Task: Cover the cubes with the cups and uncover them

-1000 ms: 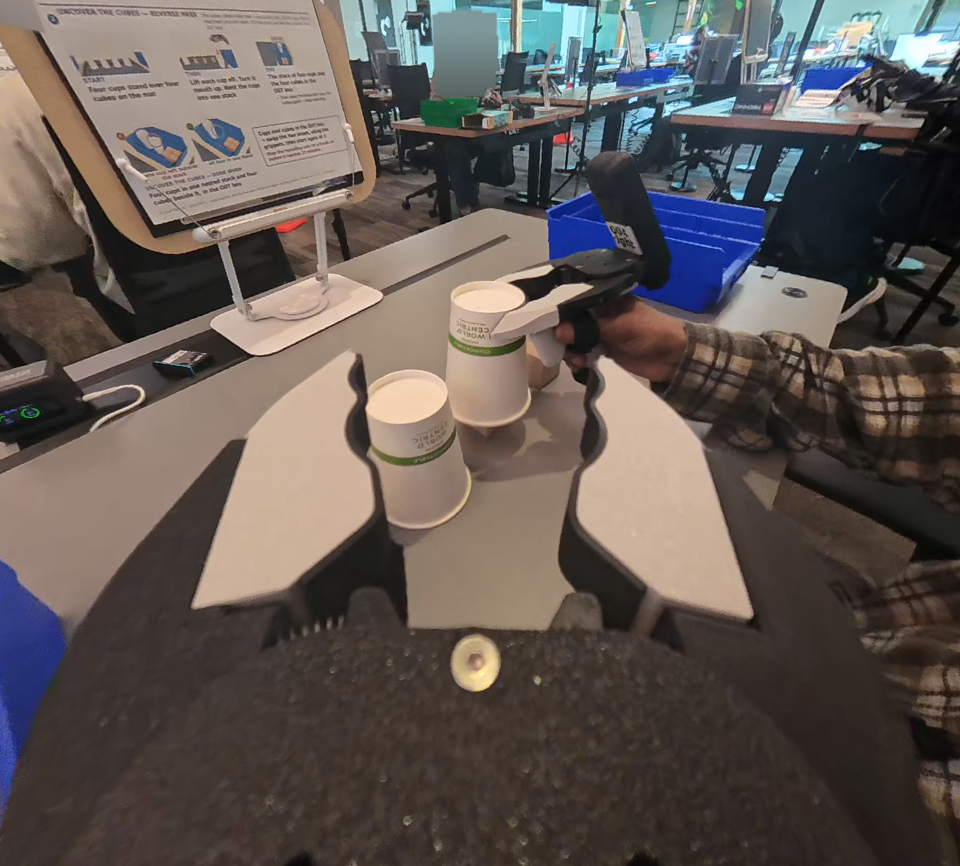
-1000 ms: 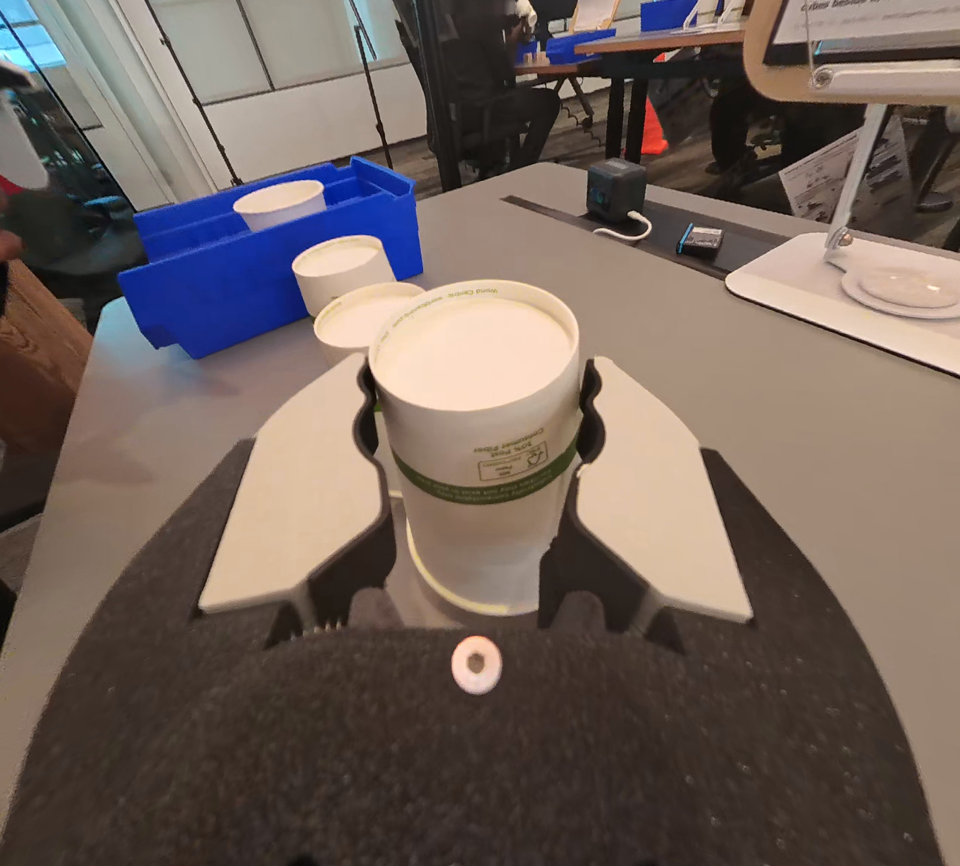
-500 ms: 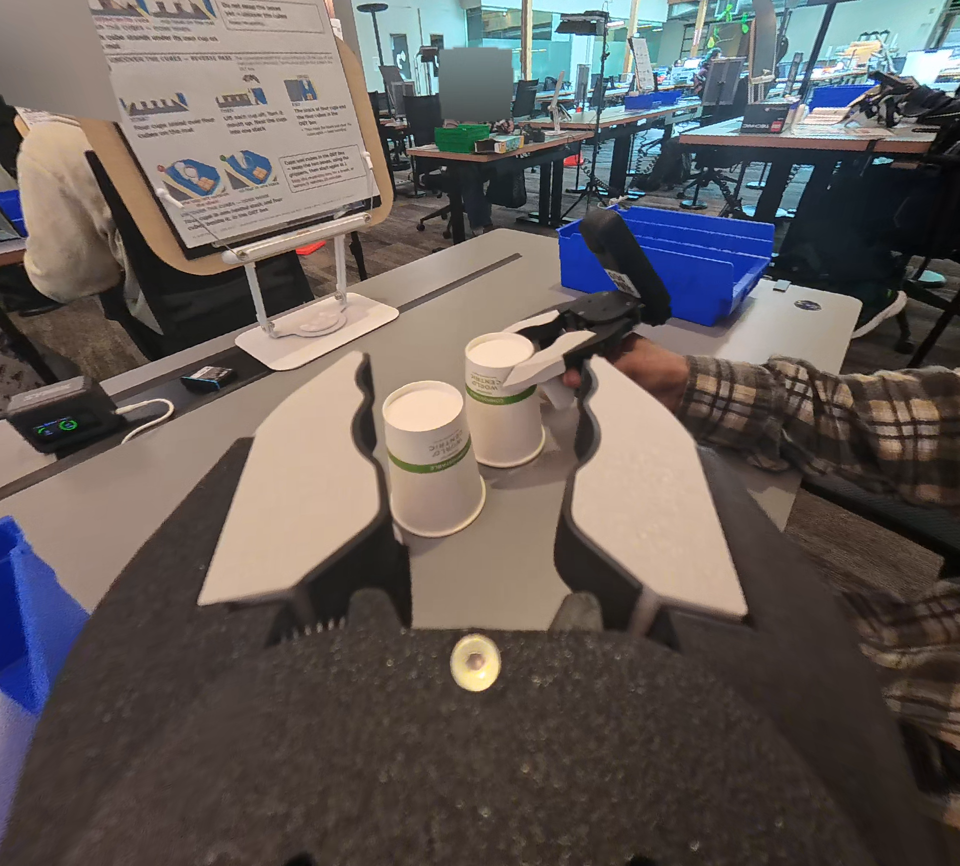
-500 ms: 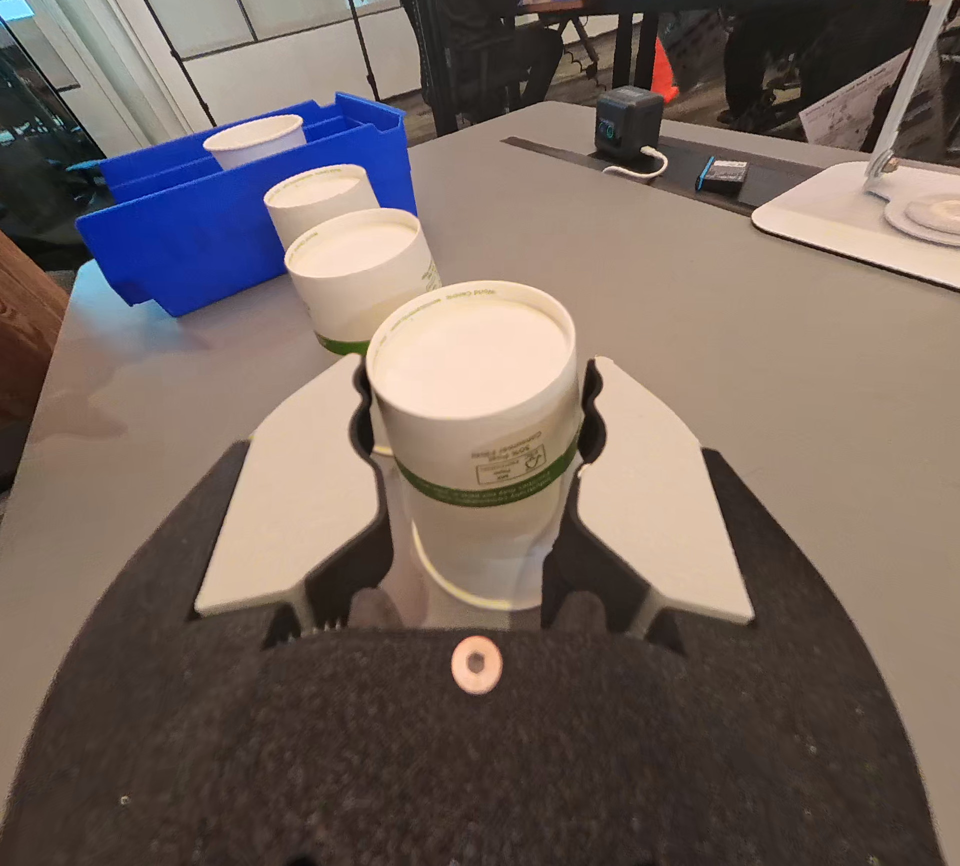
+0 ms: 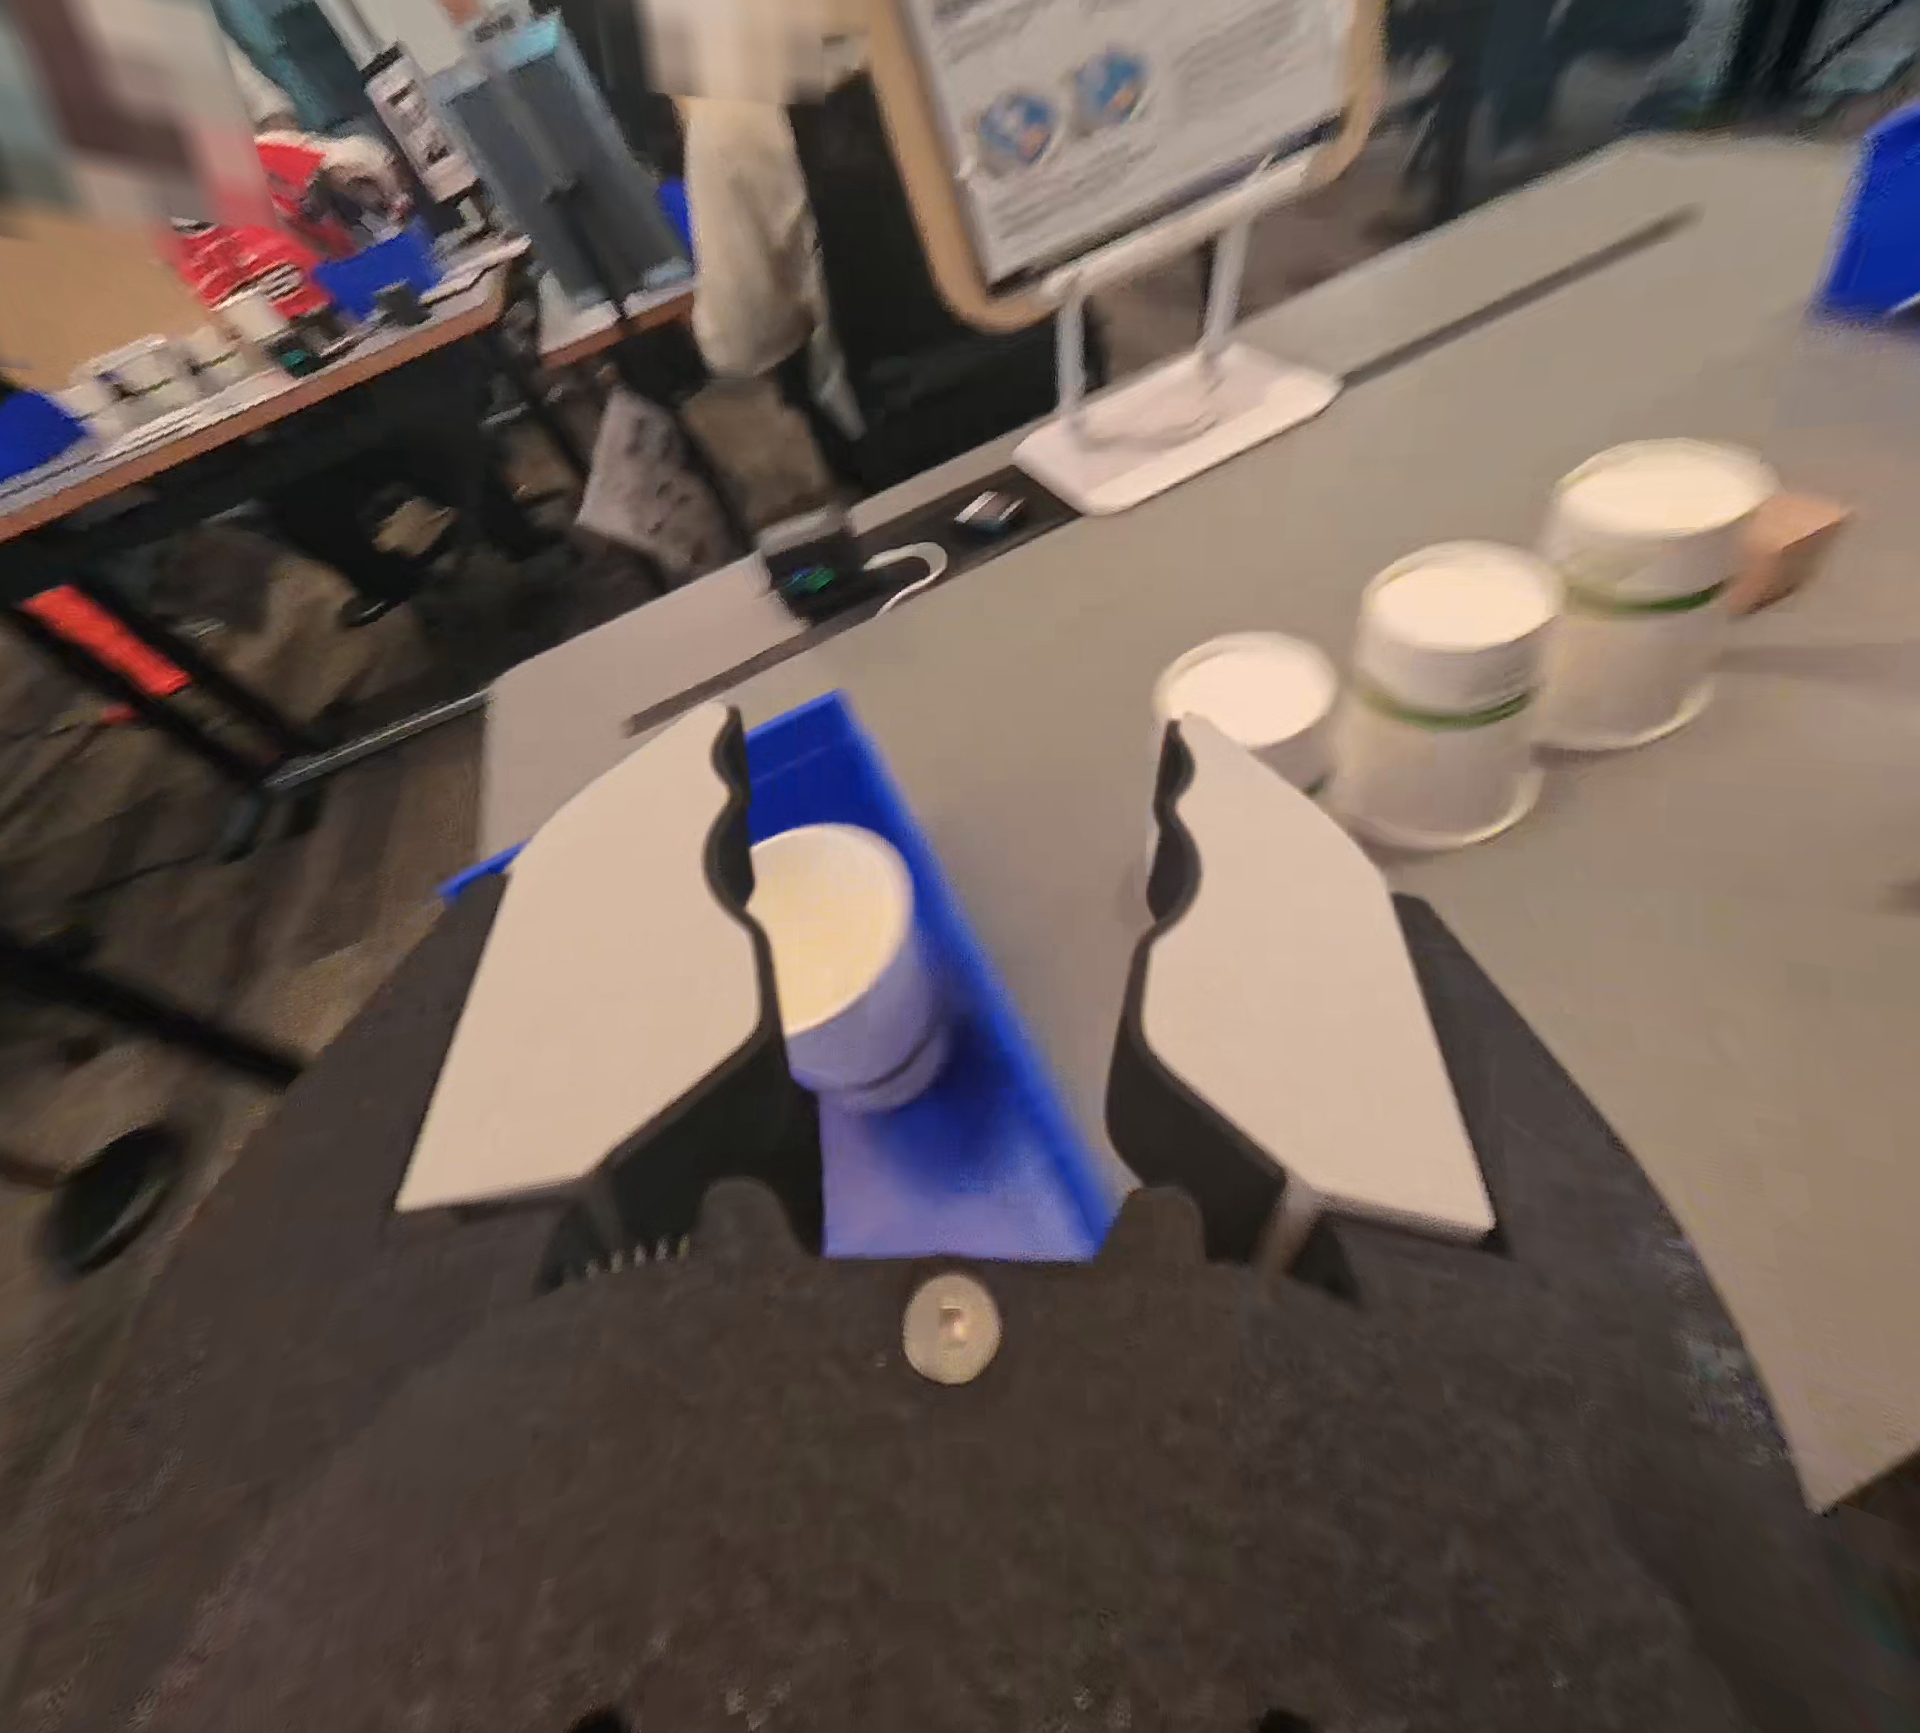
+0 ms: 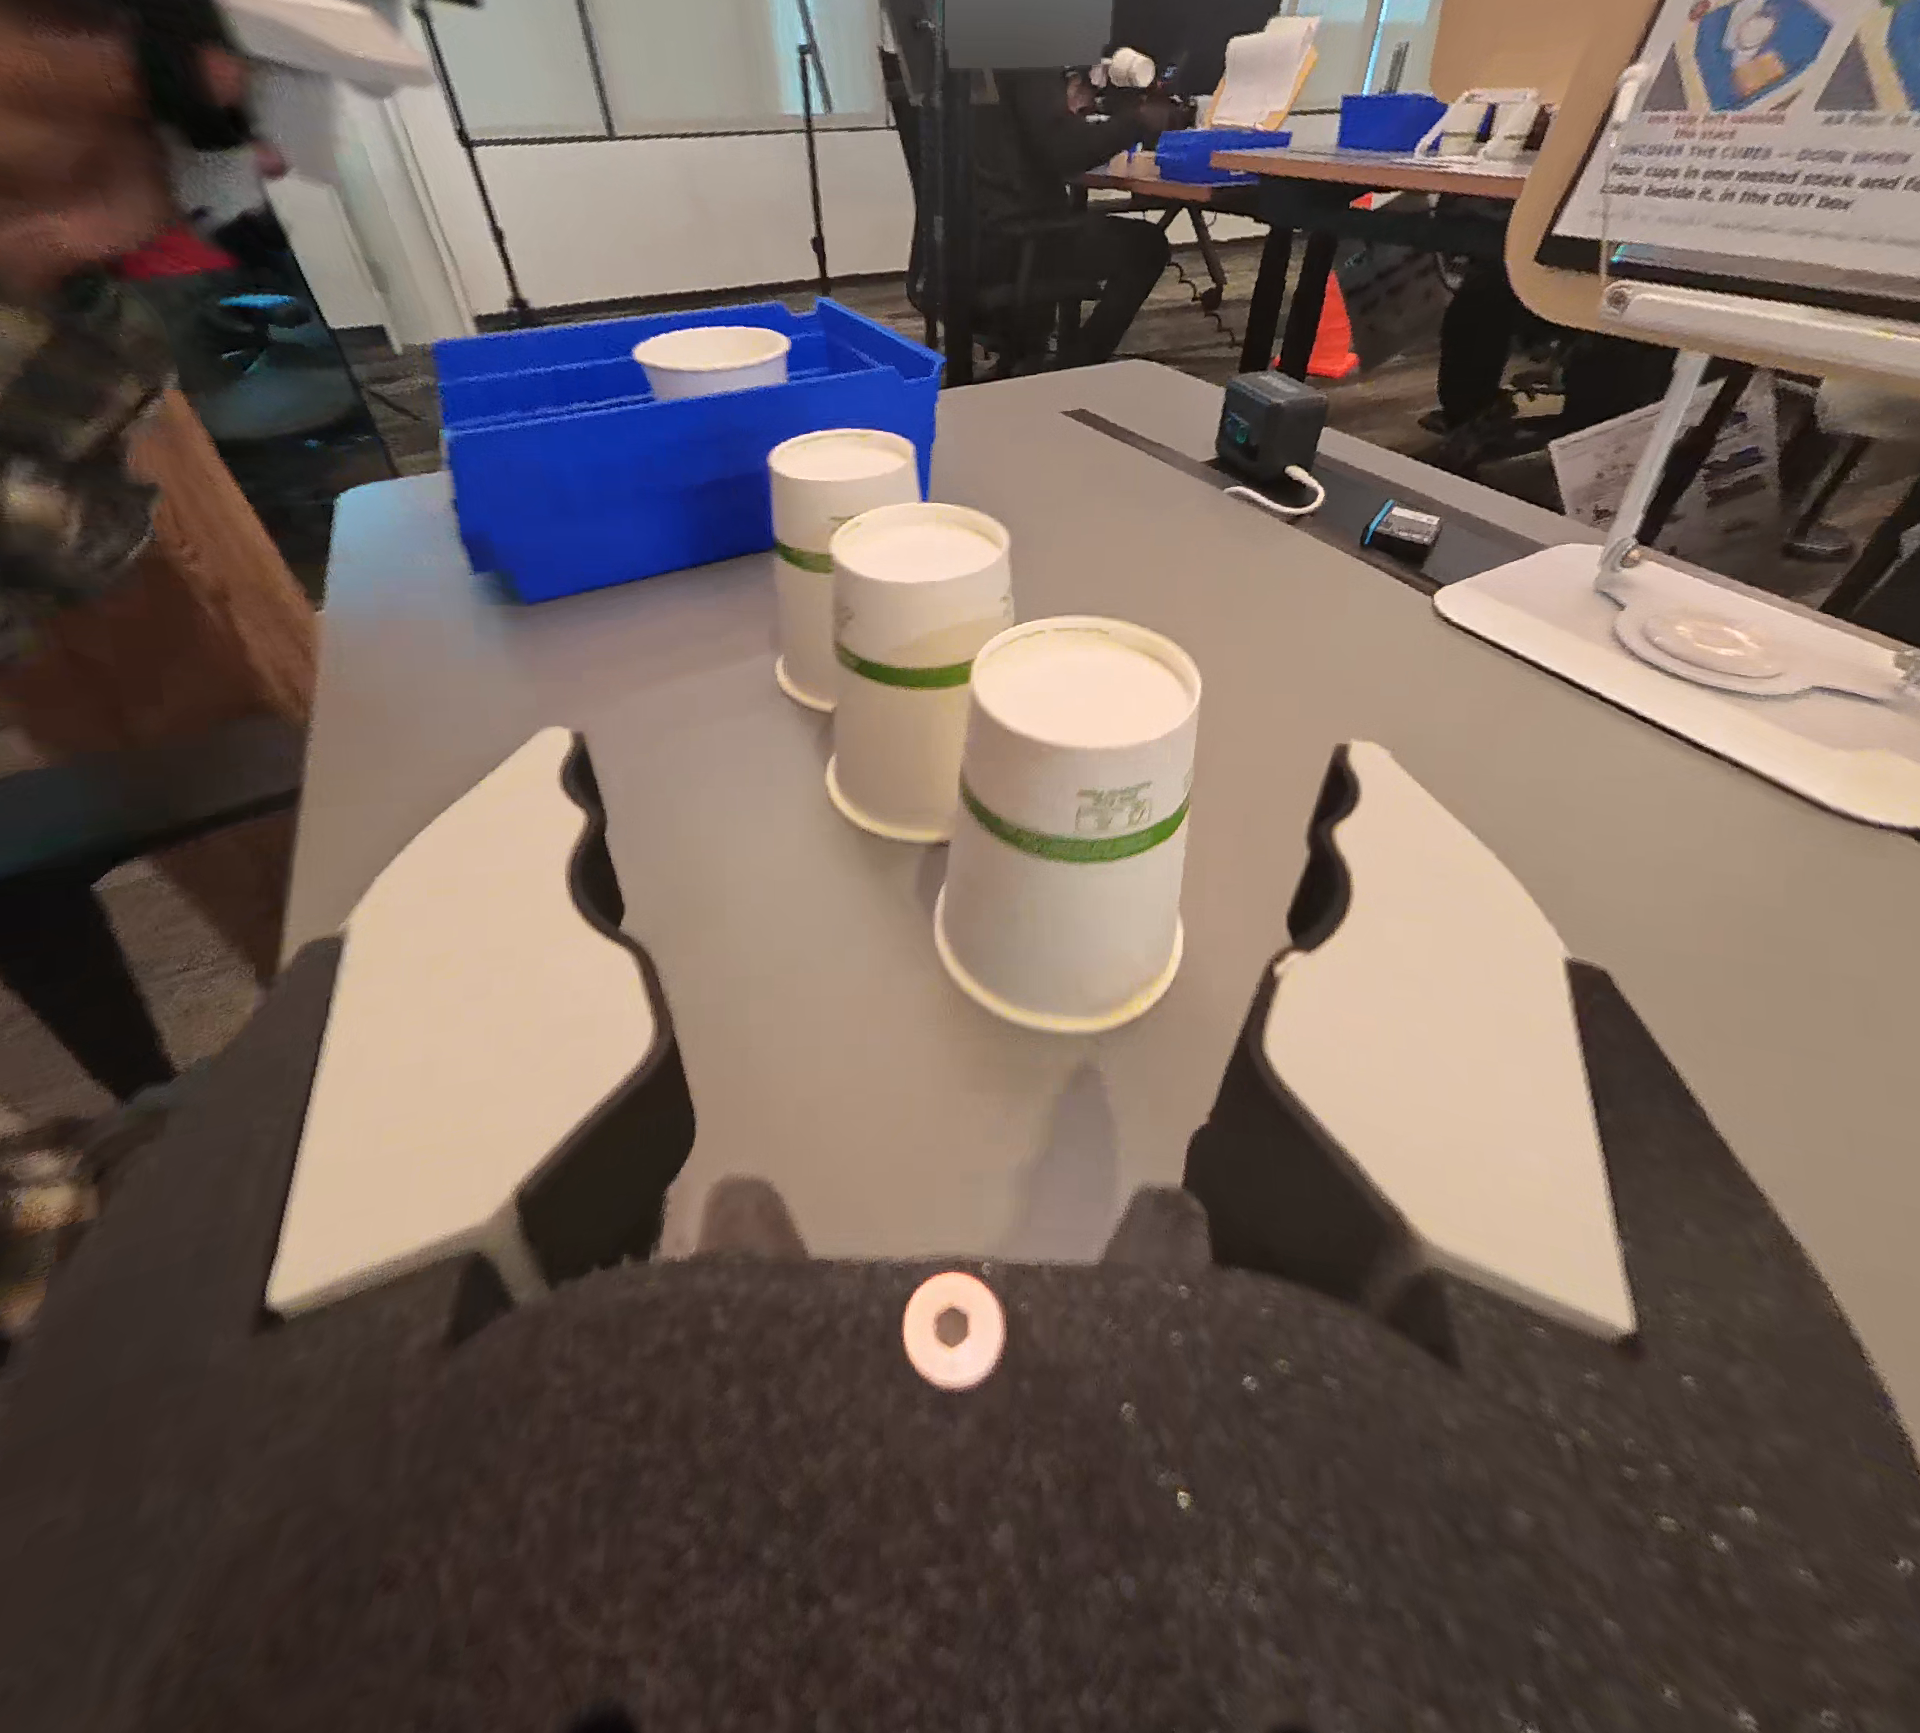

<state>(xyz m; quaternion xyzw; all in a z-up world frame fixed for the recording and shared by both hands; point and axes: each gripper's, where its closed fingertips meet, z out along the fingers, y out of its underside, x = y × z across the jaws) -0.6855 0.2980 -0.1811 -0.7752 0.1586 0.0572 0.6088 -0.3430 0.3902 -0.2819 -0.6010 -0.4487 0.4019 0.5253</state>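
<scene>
my right gripper (image 6: 956,852) is spread wide, empty, just behind the nearest inverted paper cup (image 6: 1070,826), which stands free on the grey table (image 6: 1403,852) between the finger lines but touches neither. two more inverted cups (image 6: 914,670) (image 6: 836,556) stand in a row beyond it, running toward the blue bin (image 6: 623,478). a fourth cup (image 6: 712,362) sits mouth-down inside that bin. my left gripper (image 5: 951,810) is also parted and empty, hovering over the bin's near wall (image 5: 966,1008), with the bin cup (image 5: 842,966) between and below its fingers; view is motion-blurred. past the far end of the row from the bin, a tan cube (image 5: 1787,551) sits uncovered just beside the last cup. i judge the covering step is three cups in, one left. next move: lower left around the bin cup, close on its wall gently so the paper doesn't crush, carry it past the row away from the bin, and set it down over the cube.
</scene>
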